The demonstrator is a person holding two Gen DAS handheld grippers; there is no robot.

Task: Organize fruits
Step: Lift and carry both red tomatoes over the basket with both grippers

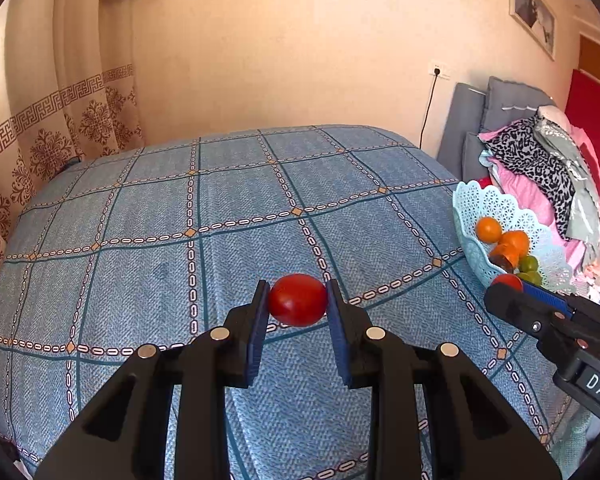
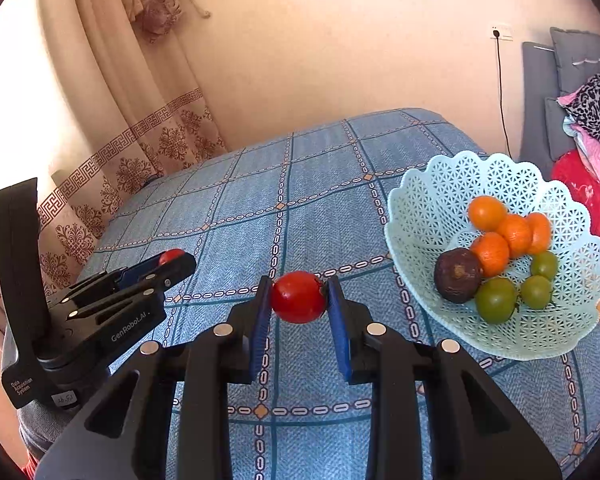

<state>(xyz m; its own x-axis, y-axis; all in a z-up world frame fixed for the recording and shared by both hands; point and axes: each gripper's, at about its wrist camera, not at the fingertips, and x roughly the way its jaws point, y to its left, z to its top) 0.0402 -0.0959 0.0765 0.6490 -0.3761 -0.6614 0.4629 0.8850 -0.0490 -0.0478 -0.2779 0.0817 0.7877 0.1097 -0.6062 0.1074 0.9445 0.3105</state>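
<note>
Writing: "GenRobot.AI" is printed in white on the black body of the left gripper [image 2: 172,266], seen at the left edge of the right-wrist view; "Data Acquisition System" is read on its lower casing. In the left-wrist view, "DAS" is shown on a label at the lower right, on the right gripper [image 1: 510,284].

Grasp: a smooth, glossy red tomato [image 1: 298,300] is clamped between the ribbed blue pads of the left gripper [image 1: 298,300], at frame centre. A second red tomato [image 2: 299,297] is likewise pinched by the right gripper [image 2: 299,297]. Both are held above the cloth [image 1: 140,240], a woven blue fabric crossed by a chain-patterned grid.

Basket [image 2: 428,208]: pale turquoise plastic lattice with a scalloped rim, set at the right of both views. Round oranges [image 2: 487,213], green fruits [image 2: 496,300] and one dull, dark purple fruit [image 2: 458,275] are contained in it.

Background: a curtain [image 1: 60,128] with a Greek-key border is seen at the left.
</note>
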